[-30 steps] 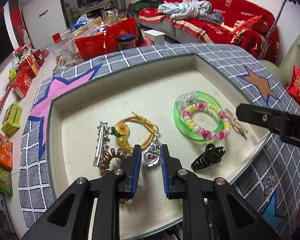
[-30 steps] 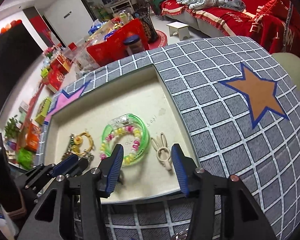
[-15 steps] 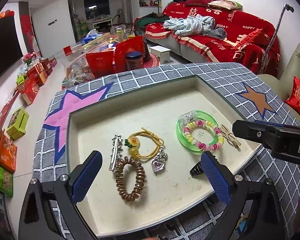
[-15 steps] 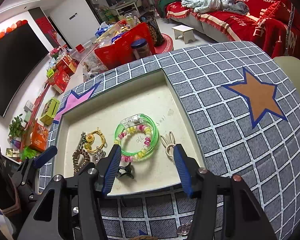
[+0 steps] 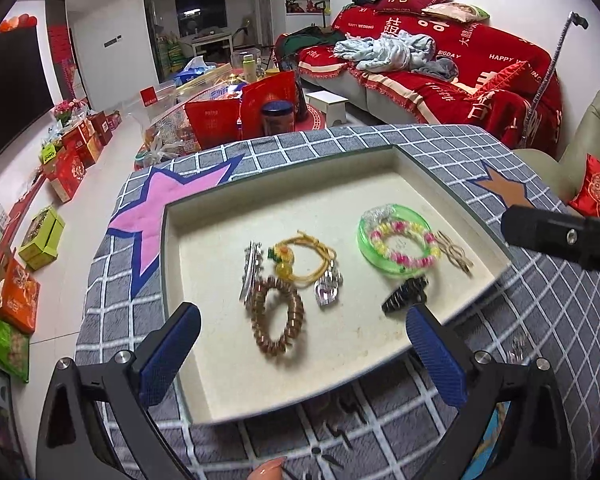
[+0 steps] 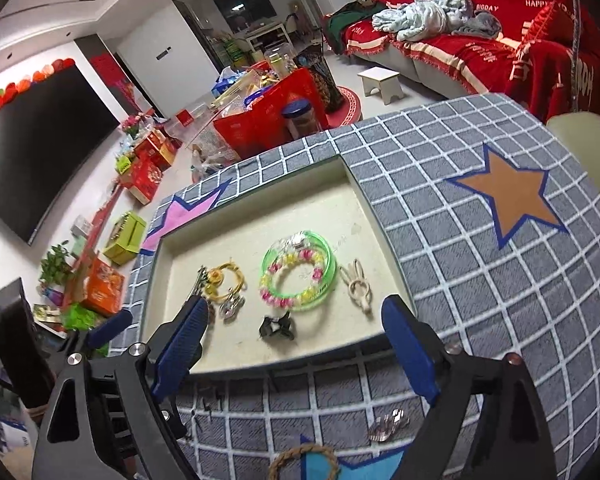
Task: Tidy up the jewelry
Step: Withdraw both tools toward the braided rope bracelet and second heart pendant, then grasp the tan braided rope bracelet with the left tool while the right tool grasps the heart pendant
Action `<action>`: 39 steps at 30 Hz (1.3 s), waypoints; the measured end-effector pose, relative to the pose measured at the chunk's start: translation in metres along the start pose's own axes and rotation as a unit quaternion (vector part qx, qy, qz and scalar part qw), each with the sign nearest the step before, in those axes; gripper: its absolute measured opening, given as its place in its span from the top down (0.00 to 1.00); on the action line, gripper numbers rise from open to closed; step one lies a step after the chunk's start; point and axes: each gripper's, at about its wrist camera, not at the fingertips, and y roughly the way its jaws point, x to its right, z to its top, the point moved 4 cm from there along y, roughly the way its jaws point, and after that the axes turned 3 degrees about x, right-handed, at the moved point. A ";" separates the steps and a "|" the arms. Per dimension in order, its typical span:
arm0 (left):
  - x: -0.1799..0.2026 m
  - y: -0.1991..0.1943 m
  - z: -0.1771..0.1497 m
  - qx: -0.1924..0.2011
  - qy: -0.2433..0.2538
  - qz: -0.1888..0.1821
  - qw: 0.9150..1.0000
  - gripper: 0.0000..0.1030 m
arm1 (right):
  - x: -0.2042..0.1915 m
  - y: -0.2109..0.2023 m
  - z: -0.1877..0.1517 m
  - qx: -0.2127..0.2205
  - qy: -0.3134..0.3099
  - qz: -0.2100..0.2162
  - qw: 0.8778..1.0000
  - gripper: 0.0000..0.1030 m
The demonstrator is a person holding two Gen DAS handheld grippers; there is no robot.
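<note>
A shallow beige tray point(image 5: 340, 196) set into a grey checked cloth holds the jewelry. From left to right lie a silver hair clip point(image 5: 250, 272), a brown spiral hair tie point(image 5: 276, 320), a yellow flower hair tie point(image 5: 300, 256), a heart pendant point(image 5: 327, 286), a black claw clip point(image 5: 404, 296), a green bangle point(image 5: 396, 240) around a beaded bracelet point(image 6: 288, 300), and a beige loop clip point(image 5: 454, 250). My left gripper point(image 5: 302, 316) hangs wide open above the tray's near edge, holding nothing. My right gripper point(image 6: 295, 306) hovers over the near right side, its jaws opening and empty.
Small shiny rings point(image 6: 388, 424) and a rope loop point(image 6: 304, 460) lie on the checked cloth point(image 6: 460, 280) in front of the tray. A red sofa point(image 5: 440, 64) stands behind, and boxes and red bags point(image 5: 236, 120) crowd the floor to the left.
The left jaws went from nearly shut beside the heart pendant to wide open. Both grippers drew back and rose from the tray. The right jaws widened.
</note>
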 end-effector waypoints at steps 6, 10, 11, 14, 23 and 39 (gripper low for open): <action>0.000 -0.019 -0.022 -0.006 -0.004 0.000 1.000 0.00 | 0.010 -0.006 -0.019 -0.013 0.017 0.003 1.000 0.12; 0.001 -0.031 -0.038 -0.016 -0.012 -0.006 1.000 0.00 | 0.019 -0.013 -0.030 -0.026 0.008 -0.018 0.999 0.12; 0.003 -0.032 -0.041 -0.019 -0.009 -0.009 1.000 0.00 | 0.022 -0.015 -0.033 -0.027 0.004 -0.024 0.999 0.12; 0.013 -0.038 -0.054 -0.026 0.013 -0.002 1.000 0.00 | 0.030 -0.019 -0.046 -0.037 0.000 -0.035 0.999 0.12; 0.037 -0.030 -0.087 -0.071 0.005 -0.032 0.997 0.00 | 0.059 -0.023 -0.083 -0.073 -0.014 -0.083 0.994 0.12; 0.083 -0.014 -0.091 -0.097 0.043 -0.066 0.992 0.00 | 0.059 -0.006 -0.079 -0.080 -0.037 -0.090 0.992 0.16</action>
